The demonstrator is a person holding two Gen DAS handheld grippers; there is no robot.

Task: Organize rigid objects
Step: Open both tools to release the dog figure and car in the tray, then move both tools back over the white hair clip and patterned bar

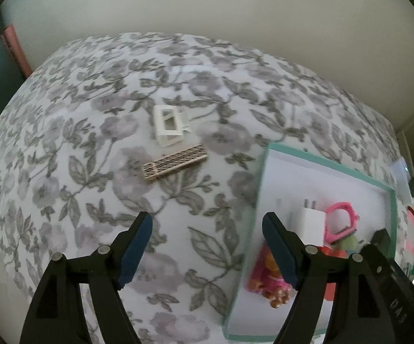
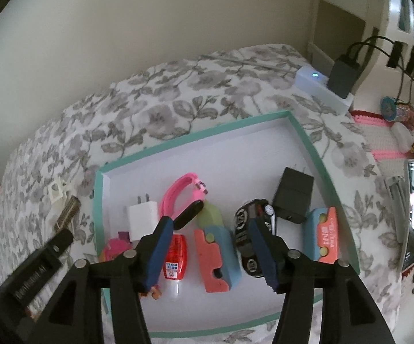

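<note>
The teal-rimmed tray (image 2: 108, 169) is lying on the floral surface (image 1: 92, 114), holding a white charger (image 2: 142, 218), pink cable (image 2: 178, 192) and black toy car (image 2: 248, 229). Both left tongs (image 1: 207, 243) and right tongs (image 2: 207, 246) are standing apart, gripping nothing.

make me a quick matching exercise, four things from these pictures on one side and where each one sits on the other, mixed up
Things:
1. white plug charger
2. black plug adapter
3. tan perforated bar
4. white power strip with a lit dot

Places:
A. on the floral cloth, outside the tray, below a white frame piece
B. in the teal-rimmed tray, beside the pink loop
C. at the far edge of the cloth, beyond the tray
D. in the tray, right of the black toy car

Pairs: 1-B, 2-D, 3-A, 4-C
</note>
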